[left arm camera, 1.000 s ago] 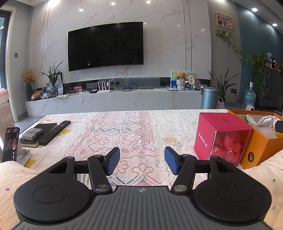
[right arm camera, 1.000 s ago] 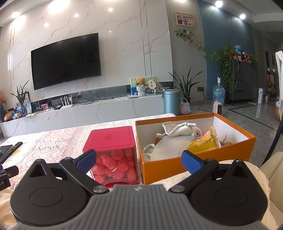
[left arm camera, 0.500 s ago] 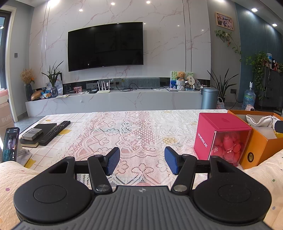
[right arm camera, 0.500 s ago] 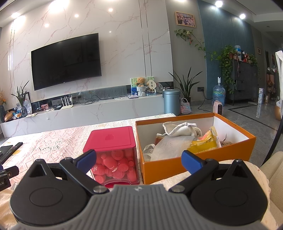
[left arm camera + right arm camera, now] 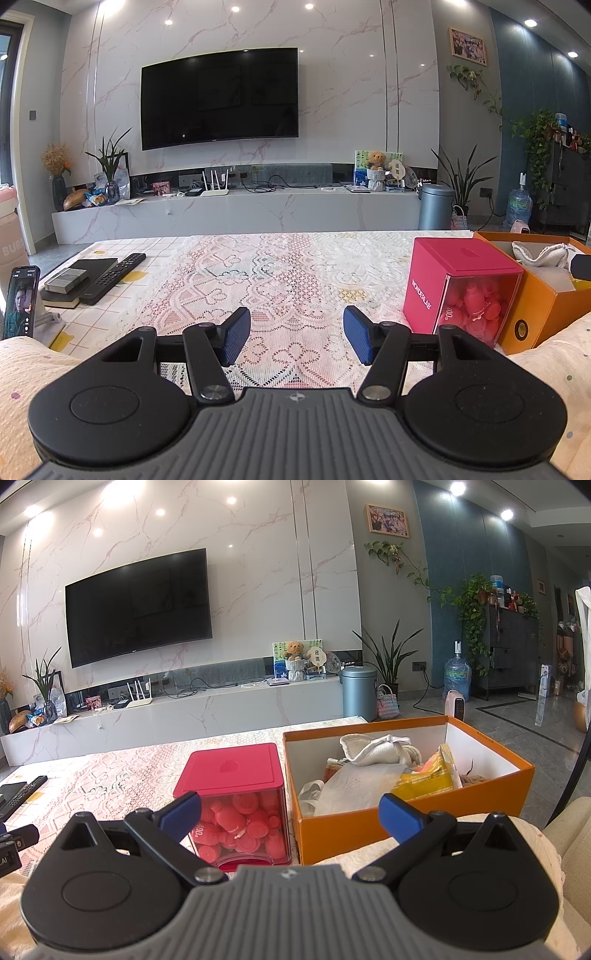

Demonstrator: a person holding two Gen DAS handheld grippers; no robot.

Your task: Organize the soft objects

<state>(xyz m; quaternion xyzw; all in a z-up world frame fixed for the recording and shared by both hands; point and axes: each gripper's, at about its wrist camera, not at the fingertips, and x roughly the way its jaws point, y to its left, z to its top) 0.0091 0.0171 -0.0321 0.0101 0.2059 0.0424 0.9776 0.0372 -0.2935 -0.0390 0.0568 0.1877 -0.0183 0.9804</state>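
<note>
The left gripper (image 5: 296, 334) is held low over the table (image 5: 295, 258), which is covered by a white lace cloth with pink and pale floral patterns. Its jaws are spread apart, with nothing between the blue pads; only bare lace is seen in the gap.

The right gripper (image 5: 290, 810) is pointed toward two containers at the table's right end. Its jaws are spread wide and nothing is pinched between them.

The open orange cardboard box with a white interior (image 5: 417, 814) is stood just beside the cube-shaped container with a magenta lid and clear walls (image 5: 236, 797); whether the two touch cannot be told. Inside the orange box, soft things are piled: a white padded fabric piece (image 5: 376, 749) at the top, a crumpled white cloth or bag (image 5: 354, 784) below it, and a yellow crinkled packet (image 5: 428, 779) to the right. The clear-walled cube is filled with small pink bottle-shaped objects (image 5: 240, 823).

At the table's left end, a black remote control (image 5: 114, 277) is laid beside a flat black book-like item bearing a small grey box (image 5: 66, 280). A smartphone with a lit screen (image 5: 20, 301) is propped upright on a stand at the left edge. A cream quilted fabric with coloured dots (image 5: 22, 373) is seen beneath both grippers at the near edge.
</note>
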